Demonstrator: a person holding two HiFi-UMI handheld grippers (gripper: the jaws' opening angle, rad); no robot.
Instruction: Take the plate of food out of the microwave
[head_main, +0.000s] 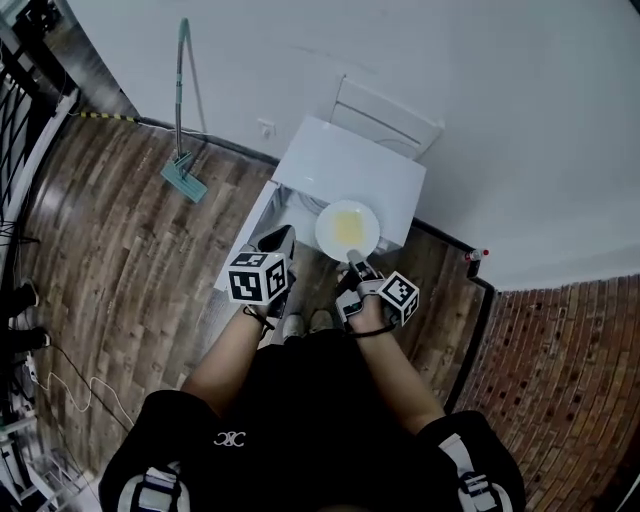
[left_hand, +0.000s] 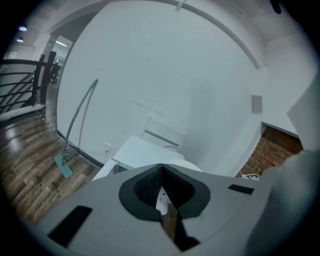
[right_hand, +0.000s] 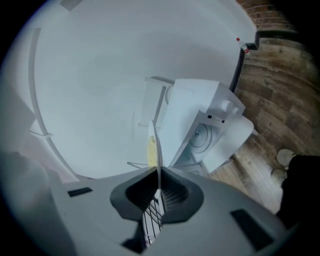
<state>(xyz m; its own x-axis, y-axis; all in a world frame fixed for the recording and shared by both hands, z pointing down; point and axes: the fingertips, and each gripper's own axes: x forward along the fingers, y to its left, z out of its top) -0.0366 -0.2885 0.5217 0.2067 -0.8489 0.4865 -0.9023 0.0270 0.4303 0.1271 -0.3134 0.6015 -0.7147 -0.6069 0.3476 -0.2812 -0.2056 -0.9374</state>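
A white plate (head_main: 347, 228) with yellow food hangs in front of the white microwave (head_main: 350, 165), outside its cavity. My right gripper (head_main: 356, 263) is shut on the plate's near rim. In the right gripper view the plate (right_hand: 155, 142) shows edge-on, pinched between the jaws of the right gripper (right_hand: 158, 172), with the microwave's empty cavity and turntable (right_hand: 202, 140) beyond. The microwave door (head_main: 243, 243) stands open to the left. My left gripper (head_main: 280, 240) hovers by the door, left of the plate, its jaws shut on nothing (left_hand: 161, 170).
The microwave stands on the wooden floor against a white wall. A mop (head_main: 183, 150) leans on the wall to the left. A white frame (head_main: 385, 115) stands behind the microwave. A brick-patterned floor (head_main: 560, 380) lies to the right. My shoes (head_main: 305, 322) are just below the plate.
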